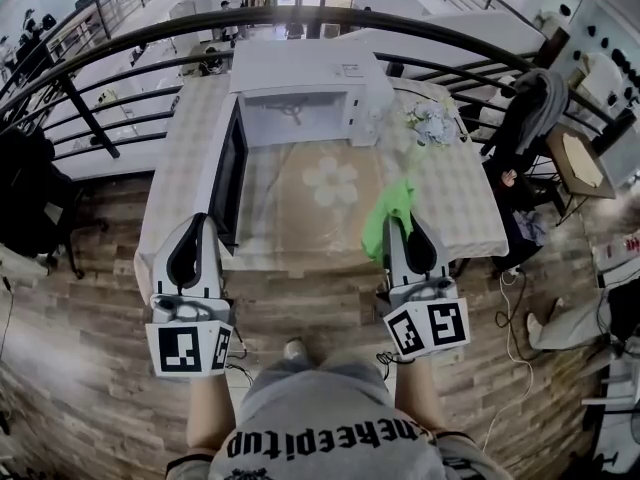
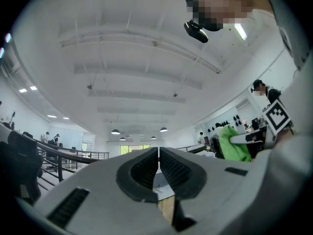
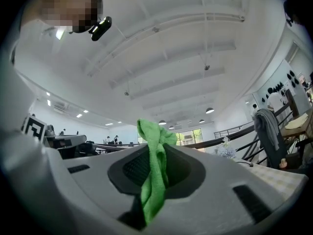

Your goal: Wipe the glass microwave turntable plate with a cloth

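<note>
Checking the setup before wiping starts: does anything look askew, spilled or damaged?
Nothing stands out. The microwave door stands open to the left, the green cloth is pinched in the right gripper, and the left gripper is shut, empty. No spill or damage shows on the table.

The person is holding both grippers out ahead of the body, side by side and well apart, bare forearms [image 1: 208, 408] reaching down to them. The left gripper [image 1: 205, 218] is pointing forward, its jaws pressing together with nothing between them. The right gripper [image 1: 398, 220] is pointing the same way and leaning slightly inward, its jaws clamping a green cloth [image 3: 154, 180] that is sticking up past the tips and hanging below them. Both seem to be tilting upward. The marker cubes [image 1: 190, 348] are hiding the hands.
</note>
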Motion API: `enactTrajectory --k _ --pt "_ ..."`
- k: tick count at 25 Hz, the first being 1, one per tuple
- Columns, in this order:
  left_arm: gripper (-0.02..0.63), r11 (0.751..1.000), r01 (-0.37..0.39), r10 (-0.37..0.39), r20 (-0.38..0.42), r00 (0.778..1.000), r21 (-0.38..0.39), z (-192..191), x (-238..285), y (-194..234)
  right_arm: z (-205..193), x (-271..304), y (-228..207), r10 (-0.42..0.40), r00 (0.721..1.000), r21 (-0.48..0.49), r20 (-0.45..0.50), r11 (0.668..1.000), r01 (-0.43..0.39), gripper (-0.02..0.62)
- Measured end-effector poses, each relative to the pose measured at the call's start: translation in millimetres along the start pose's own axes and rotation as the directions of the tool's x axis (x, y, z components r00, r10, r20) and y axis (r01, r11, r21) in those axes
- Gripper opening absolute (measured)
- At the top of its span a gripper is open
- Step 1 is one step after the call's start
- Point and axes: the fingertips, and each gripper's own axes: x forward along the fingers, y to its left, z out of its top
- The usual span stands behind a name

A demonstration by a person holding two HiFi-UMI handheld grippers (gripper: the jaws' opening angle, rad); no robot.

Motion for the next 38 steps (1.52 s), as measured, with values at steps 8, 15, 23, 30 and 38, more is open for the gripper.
enactTrajectory --k 8,15,23,30,38 --pt "0.012 0.999 0.029 -0.03 -0.02 0.999 -0.028 -20.4 9.0 9.2 -18.1 19.1 8.5 -0.008 0.999 0.034 -0.047 0.999 0.01 0.055" --pt "0.012 0.998 0.057 -0.057 -0.015 0.998 -0.034 -32.2 27.0 -1.6 -53.9 53.7 2.7 0.013 0.991 0.101 -0.134 0.995 0.0 0.054" --pt "0.012 0.994 0.099 -0.103 -0.082 0.991 -0.044 -63.6 46.5 -17.6 -127.4 105.6 -10.1 0.087 0.948 0.214 -0.307 0.977 -0.02 0.054" --pt "0.012 0.994 0.094 -0.099 -0.1 0.99 -0.051 -78.9 70.8 -21.8 -206.6 160.0 -6.5 0.175 0.858 0.275 -0.483 0.96 -0.041 0.054" --pt "0.012 0.996 0.07 -0.077 -0.116 0.99 -0.063 -97.6 93.1 -27.1 -279.1 208.1 15.5 0.284 0.737 0.285 -0.613 0.95 -0.129 0.054"
